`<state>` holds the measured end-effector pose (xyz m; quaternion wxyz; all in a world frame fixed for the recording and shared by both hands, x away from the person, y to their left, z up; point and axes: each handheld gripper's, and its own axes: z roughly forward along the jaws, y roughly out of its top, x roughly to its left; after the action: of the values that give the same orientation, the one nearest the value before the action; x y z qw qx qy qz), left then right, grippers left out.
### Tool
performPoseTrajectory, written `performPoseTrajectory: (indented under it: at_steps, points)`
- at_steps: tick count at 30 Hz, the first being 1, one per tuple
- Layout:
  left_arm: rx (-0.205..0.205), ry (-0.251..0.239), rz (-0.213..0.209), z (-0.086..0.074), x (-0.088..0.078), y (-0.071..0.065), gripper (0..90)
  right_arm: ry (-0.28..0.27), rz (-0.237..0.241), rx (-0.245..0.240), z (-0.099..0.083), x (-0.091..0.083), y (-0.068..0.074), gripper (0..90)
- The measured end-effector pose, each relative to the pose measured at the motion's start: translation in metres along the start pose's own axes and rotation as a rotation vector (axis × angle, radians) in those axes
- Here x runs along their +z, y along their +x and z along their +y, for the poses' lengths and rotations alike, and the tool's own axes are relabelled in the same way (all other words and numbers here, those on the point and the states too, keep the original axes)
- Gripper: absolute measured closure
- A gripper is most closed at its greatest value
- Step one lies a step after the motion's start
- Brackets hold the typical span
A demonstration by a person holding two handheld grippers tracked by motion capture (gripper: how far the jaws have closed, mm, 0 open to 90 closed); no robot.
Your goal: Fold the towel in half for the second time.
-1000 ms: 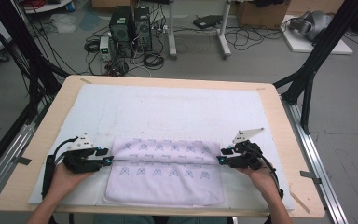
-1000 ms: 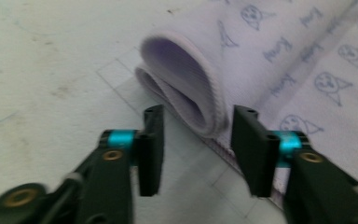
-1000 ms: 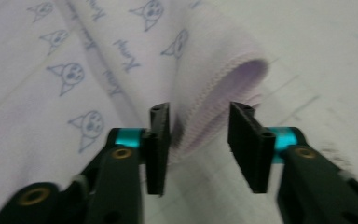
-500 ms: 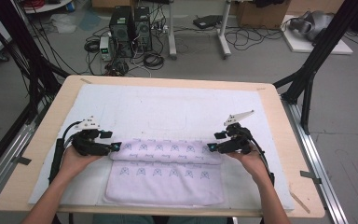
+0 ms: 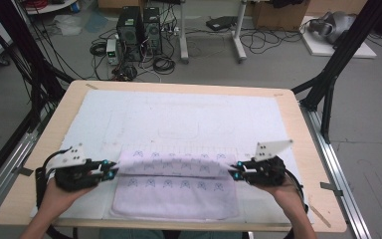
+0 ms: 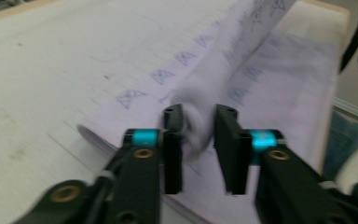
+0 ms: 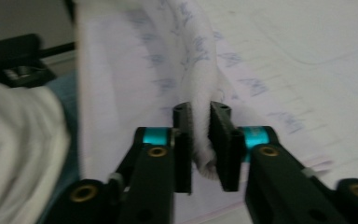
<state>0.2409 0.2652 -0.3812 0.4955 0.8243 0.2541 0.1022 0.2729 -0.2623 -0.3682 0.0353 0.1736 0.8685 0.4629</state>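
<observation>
On the surface (image 5: 40, 164) lies a folded pale towel (image 5: 174, 191), its upper fold lifted at each end, the left hand-held gripper (image 5: 113, 170) and right hand-held gripper (image 5: 234, 173) having just closed on it, seemingly pinching the cloth, though the close views are blurred.

We see a pale wooden desk (image 5: 303, 149) with rounded corners, standing on a grey floor. A white mat (image 5: 179, 119) covers most of its top, leaving bare wood round the edges. On the mat's near half lies a folded lilac towel (image 5: 174, 196) printed with small motifs, its upper fold lifted.
</observation>
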Motion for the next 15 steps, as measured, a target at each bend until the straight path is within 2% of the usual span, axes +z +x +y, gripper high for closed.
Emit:
performPoseTrajectory:
  at_steps: [2,4,6,9,11,14,15]
  points:
    - [-0.010,0.006,0.003,-0.002,-0.006,-0.003,59.5,-0.032,0.008,-0.011,-0.005,-0.009,0.009,69.8]
    - [-0.008,0.012,0.014,0.002,-0.005,-0.001,54.6,-0.044,-0.005,-0.004,-0.005,-0.013,0.006,66.5]
    - [-0.005,0.024,0.024,0.007,0.002,0.004,52.1,-0.042,-0.024,0.019,-0.004,-0.012,-0.001,64.5]
    - [0.005,0.043,0.067,0.011,0.021,0.015,50.0,0.016,-0.078,0.037,0.001,0.001,-0.017,58.7]
    - [0.002,0.065,0.128,0.012,0.034,0.025,49.6,0.045,-0.117,0.049,0.003,0.013,-0.029,54.5]
    - [-0.014,0.097,0.183,0.010,0.051,0.042,49.5,0.095,-0.164,0.074,0.005,0.029,-0.046,49.1]
    - [-0.031,0.111,0.191,0.008,0.056,0.049,49.3,0.103,-0.173,0.078,0.005,0.033,-0.051,47.5]
